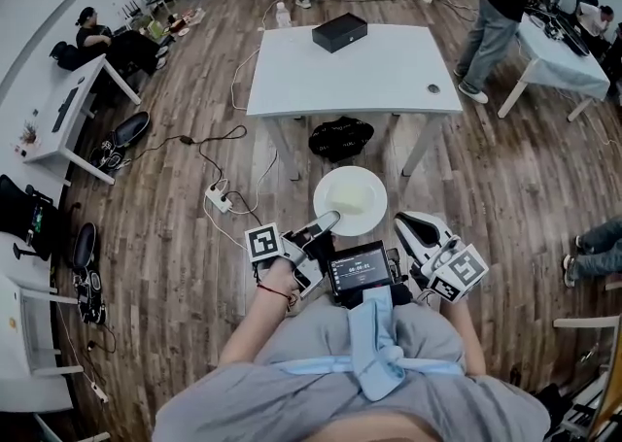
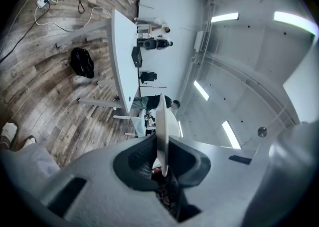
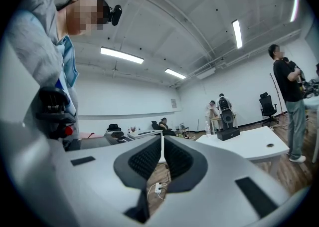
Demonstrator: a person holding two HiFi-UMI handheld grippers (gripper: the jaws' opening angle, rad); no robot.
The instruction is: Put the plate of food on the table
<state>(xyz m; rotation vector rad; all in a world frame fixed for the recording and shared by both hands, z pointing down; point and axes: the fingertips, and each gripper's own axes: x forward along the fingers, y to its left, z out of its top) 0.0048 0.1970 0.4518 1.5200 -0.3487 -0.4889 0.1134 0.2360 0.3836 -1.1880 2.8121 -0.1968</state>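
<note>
Round white plate of pale food: held edge-on in the left gripper, jaws clamped on its rim, over the wooden floor, just short of the white rectangular surface.
Right gripper: jaws together, empty.

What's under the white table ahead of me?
A black bag lies on the floor at the table's near edge, between its front legs. In the head view the tabletop covers the floor farther back, so anything there is hidden.
</note>
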